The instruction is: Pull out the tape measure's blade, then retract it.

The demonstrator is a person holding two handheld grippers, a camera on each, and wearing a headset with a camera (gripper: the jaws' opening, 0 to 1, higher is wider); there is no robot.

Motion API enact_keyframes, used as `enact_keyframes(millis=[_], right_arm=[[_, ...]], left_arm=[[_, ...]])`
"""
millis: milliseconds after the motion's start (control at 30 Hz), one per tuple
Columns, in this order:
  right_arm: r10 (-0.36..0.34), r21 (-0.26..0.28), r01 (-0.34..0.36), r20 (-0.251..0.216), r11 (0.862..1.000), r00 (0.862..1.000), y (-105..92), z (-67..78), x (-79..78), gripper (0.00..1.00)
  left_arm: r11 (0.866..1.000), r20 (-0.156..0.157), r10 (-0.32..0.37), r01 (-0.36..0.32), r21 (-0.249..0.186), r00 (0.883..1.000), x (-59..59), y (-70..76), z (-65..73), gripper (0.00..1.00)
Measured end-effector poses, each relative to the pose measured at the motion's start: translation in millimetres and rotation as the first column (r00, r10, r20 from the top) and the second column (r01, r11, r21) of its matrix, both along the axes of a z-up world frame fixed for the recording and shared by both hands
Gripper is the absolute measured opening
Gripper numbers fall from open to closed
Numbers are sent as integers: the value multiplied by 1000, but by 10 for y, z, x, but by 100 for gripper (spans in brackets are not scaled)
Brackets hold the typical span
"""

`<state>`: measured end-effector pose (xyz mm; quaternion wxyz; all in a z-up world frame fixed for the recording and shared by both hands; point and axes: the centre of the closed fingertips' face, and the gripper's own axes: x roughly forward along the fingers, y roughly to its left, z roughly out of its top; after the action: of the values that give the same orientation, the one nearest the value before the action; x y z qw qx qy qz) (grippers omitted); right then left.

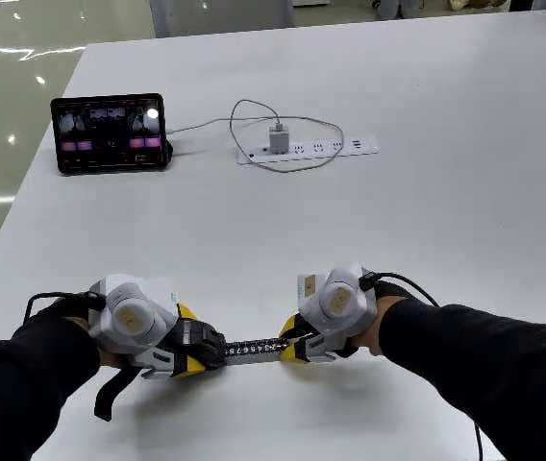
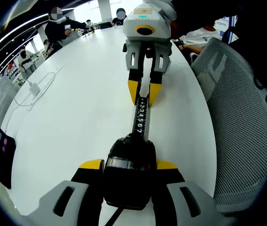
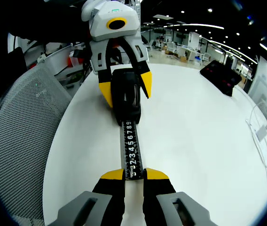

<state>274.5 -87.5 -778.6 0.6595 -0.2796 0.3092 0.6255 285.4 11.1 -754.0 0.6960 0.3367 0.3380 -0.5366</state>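
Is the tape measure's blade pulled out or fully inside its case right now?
Partly out: the blade stretches from the case in the left tool to the right tool, numbers showing.

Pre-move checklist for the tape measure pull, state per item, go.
1. Left gripper clamped on the tape measure case: ok.
2. Right gripper pinching the blade at its end: ok.
3. Blade straight and untwisted between the grippers: ok.
4. Blade out: ok, a short stretch, numerals up to 9 showing.
5. Tablet and power strip well away across the table: ok.
6. Blade lock on the case: cannot tell.
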Motion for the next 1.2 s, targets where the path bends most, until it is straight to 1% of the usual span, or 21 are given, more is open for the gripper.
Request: enact_keyframes(millis=[467, 1200], right_arm=[[-15, -2, 15, -18, 1000, 1000, -122, -15, -6, 10], [-26, 4, 26, -17, 1000, 1000, -262, -2, -13, 10]], left_arm=[[1000, 5, -3, 3, 4, 1000, -6, -7, 2, 34], [1000, 7, -5, 5, 5, 1000, -10, -11, 1, 34]])
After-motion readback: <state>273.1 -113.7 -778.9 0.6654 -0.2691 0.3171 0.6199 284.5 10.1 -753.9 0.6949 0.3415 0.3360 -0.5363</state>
